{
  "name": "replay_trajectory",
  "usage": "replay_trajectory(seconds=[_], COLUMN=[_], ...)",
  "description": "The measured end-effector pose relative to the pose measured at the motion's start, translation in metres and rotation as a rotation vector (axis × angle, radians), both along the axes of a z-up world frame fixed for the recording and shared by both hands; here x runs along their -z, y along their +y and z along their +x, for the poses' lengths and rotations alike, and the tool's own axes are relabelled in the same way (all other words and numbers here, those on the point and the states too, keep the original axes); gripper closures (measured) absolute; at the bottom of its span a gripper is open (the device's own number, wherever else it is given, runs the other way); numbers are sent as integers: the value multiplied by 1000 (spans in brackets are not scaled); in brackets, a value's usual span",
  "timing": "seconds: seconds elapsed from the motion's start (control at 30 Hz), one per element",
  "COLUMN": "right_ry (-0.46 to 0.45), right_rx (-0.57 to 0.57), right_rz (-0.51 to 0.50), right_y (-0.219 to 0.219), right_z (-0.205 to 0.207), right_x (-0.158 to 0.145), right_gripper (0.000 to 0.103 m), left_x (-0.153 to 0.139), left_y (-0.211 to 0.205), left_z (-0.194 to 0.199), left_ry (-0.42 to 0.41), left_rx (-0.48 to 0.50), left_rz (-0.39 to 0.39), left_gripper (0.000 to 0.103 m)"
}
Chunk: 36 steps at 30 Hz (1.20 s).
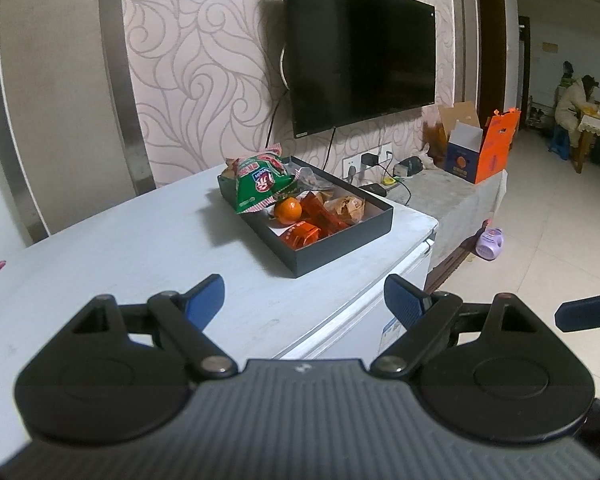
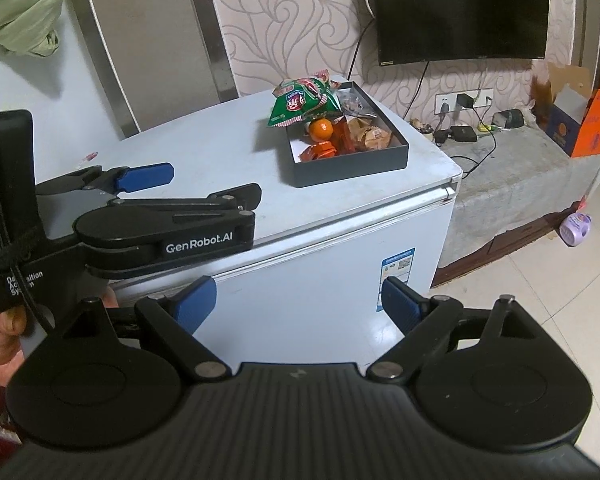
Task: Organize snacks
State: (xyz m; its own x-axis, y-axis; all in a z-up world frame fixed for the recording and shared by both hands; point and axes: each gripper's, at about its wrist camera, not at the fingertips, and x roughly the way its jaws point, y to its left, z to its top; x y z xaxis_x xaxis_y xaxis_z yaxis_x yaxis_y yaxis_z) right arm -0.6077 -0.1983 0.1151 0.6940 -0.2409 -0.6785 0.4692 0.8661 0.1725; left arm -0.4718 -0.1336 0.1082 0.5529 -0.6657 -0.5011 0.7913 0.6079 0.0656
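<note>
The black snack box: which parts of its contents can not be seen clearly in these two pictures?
- Far end of the black box: covered by the green bag in both wrist views.
- Brown wrapped snacks: too small to read labels, right wrist view.
- Orange packets: print too small and blurred, left wrist view.
- Under the mandarin: hidden by the fruit.

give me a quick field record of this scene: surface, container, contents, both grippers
surface: white fridge top
container: black box, open, near the far right corner of the top
contents: green snack bag sticking out over the box's far left end, orange, red-orange packets, brown wrapped snack
left gripper: jaws wide, nothing between them, short of the box
right gripper: jaws wide, empty, in front of the fridge
</note>
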Motion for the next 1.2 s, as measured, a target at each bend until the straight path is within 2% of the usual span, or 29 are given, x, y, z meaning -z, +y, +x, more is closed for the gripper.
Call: replay_trajectory(seconds=[1.2], right_ry=[7], right_rx=[0], right_rz=[4], right_y=[-1], right_z=[0], right_x=[6], right_gripper=[9], left_x=[2], left_y=[1], left_z=[1], left_ry=[2], left_rx=[4], left_rz=[5], left_gripper=[15])
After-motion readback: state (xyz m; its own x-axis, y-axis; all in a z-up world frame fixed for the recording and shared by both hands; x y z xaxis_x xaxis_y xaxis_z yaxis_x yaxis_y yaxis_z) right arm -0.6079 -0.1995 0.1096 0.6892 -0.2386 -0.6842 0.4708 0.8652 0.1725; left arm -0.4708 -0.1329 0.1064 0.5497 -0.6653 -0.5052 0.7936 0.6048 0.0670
